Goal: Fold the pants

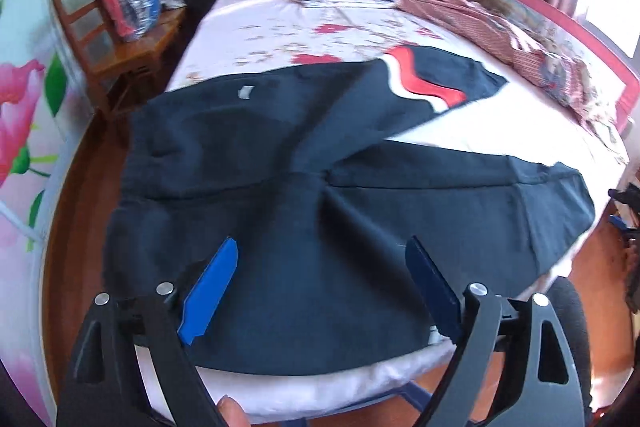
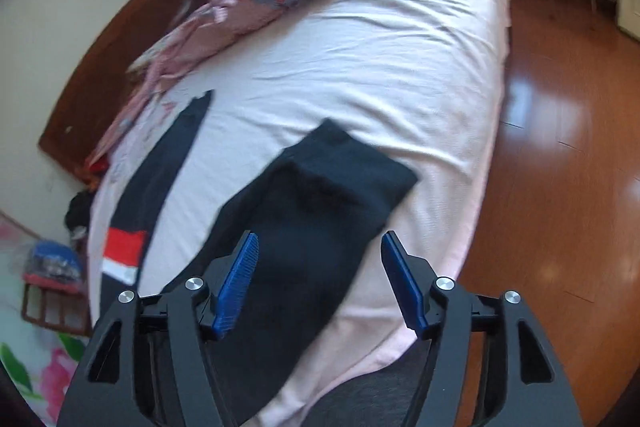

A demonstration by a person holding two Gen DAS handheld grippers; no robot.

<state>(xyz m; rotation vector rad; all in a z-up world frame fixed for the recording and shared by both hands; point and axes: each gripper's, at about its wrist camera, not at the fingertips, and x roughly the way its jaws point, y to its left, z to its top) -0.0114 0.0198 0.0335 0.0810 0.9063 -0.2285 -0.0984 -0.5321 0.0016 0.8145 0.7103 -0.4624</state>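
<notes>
Navy pants [image 1: 280, 163] are spread flat at the bed's [image 2: 380, 59] near edge, legs splayed; left gripper [image 1: 320, 283] and right gripper [image 2: 320, 279] are held spread, nothing grasped.

My left hand-held gripper [image 1: 322, 259] pointed forward and slightly down, its two blue fingers [image 1: 210, 297] spread wide apart — nothing was between them. One of my fingertips [image 1: 232, 411] showed at the bottom edge of the left wrist view, just beneath the black frame. My right hand-held gripper [image 2: 320, 247] was angled forward and downward as well, its ribbed blue pads [image 2: 236, 287] standing well apart — likewise gripping nothing. Both black frames filled the lower part of their views.
</notes>
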